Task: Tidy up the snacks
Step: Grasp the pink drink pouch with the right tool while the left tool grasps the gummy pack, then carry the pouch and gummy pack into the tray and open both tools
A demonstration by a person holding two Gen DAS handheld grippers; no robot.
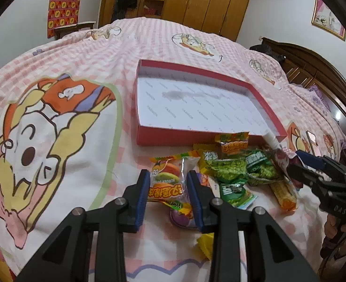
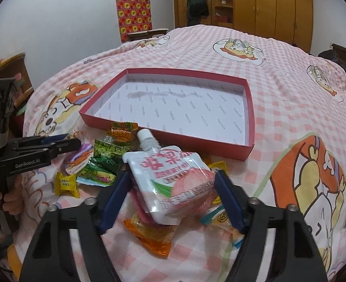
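The left tongs [image 1: 168,192] clench a burger-gummy packet [image 1: 169,176]; the right tongs [image 2: 173,195] close on a peach jelly pouch [image 2: 170,178]. Both snacks lie in the pile on the bed [image 1: 90,54]. The red box [image 2: 249,115] holds nothing; sorting has barely begun.

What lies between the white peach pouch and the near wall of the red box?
In the right wrist view, nothing: the peach drink pouch points its white cap straight at the red box, and the cap's tip overlaps the wall.
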